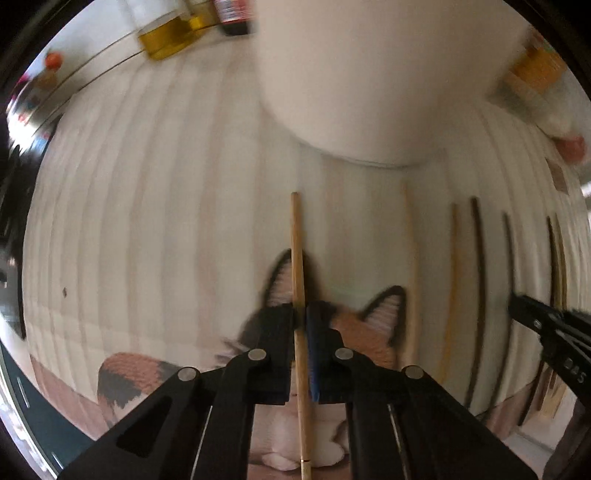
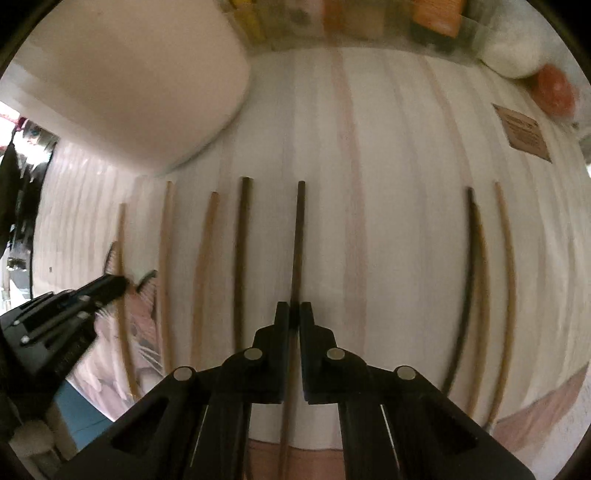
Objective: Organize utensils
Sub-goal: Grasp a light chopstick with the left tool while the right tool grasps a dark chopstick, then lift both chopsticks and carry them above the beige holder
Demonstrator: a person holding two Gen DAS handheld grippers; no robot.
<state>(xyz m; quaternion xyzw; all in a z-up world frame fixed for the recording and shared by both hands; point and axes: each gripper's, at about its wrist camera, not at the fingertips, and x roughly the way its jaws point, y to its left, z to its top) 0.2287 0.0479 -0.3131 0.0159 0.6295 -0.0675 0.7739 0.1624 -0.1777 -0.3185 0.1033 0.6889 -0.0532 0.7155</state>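
My left gripper [image 1: 300, 310] is shut on a light wooden chopstick [image 1: 296, 236], which points forward toward a white cylindrical holder [image 1: 351, 81]. My right gripper [image 2: 294, 308] is shut on a dark brown chopstick [image 2: 298, 229] above the striped wooden board [image 2: 388, 184]. Several more chopsticks lie in a row on the board: light ones [image 2: 205, 266] and a dark one [image 2: 242, 258] to the left, and a dark and light pair [image 2: 471, 258] to the right. The holder also shows at the upper left of the right wrist view [image 2: 129, 85]. Each gripper shows in the other's view, the right one [image 1: 546, 325] and the left one [image 2: 74, 306].
A cat-print cloth [image 1: 369, 328] lies under the board's near edge. Bottles and jars [image 1: 173, 33] stand at the back, with an orange box [image 1: 535, 70] and a red object [image 2: 554, 92] at the right. A brown label [image 2: 522, 133] sits on the board.
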